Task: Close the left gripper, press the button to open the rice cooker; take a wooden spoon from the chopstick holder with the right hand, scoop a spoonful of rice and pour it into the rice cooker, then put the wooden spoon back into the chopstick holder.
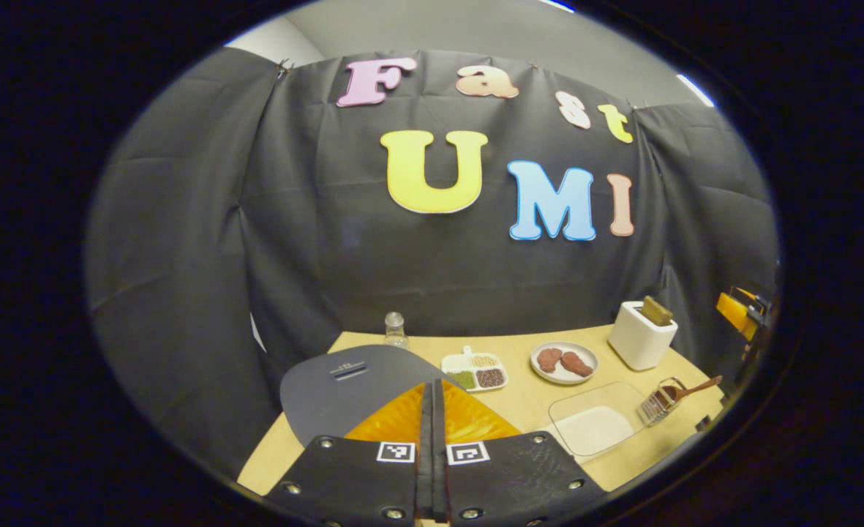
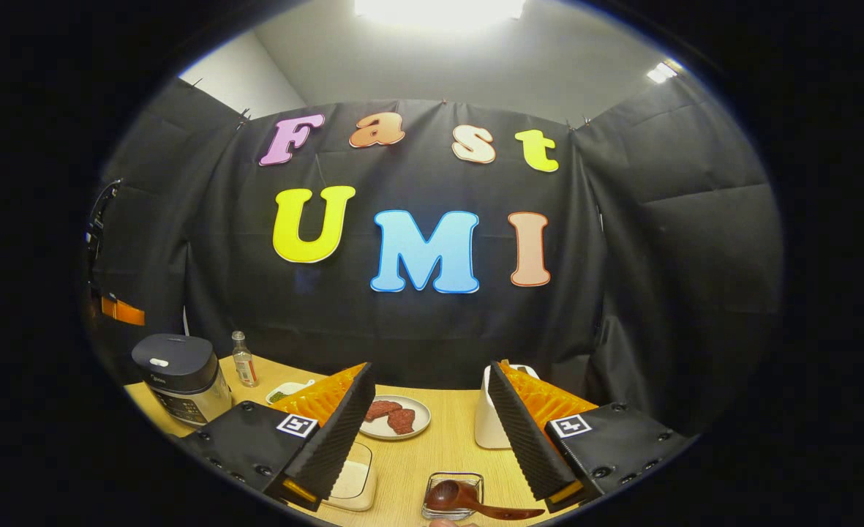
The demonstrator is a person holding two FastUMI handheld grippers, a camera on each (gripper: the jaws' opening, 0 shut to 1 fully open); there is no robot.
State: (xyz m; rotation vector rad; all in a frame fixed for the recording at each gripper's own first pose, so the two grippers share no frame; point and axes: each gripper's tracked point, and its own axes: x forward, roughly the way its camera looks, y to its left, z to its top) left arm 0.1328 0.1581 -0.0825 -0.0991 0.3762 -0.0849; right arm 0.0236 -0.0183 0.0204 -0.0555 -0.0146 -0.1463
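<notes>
Hovering over the rice cooker (image 1: pixel 351 380), the left tool (image 1: pixel 432 410) had its fingers pressed together, gripping nothing.

Right tool (image 2: pixel 432 424) gaped wide and empty above the wooden spoon (image 2: pixel 468 499) (resting in the chopstick holder (image 2: pixel 452 492)) on the desk (image 2: pixel 439 454).

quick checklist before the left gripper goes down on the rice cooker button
1. Left gripper jaws shut for pressing: ok.
2. Rice cooker lid down, not yet opened: ok.
3. Left gripper lined up over the button: cannot tell.
4. Right gripper jaws open, ready for the spoon: ok.
5. Wooden spoon in the chopstick holder: ok.
6. Rice in the clear tray: ok.
</notes>
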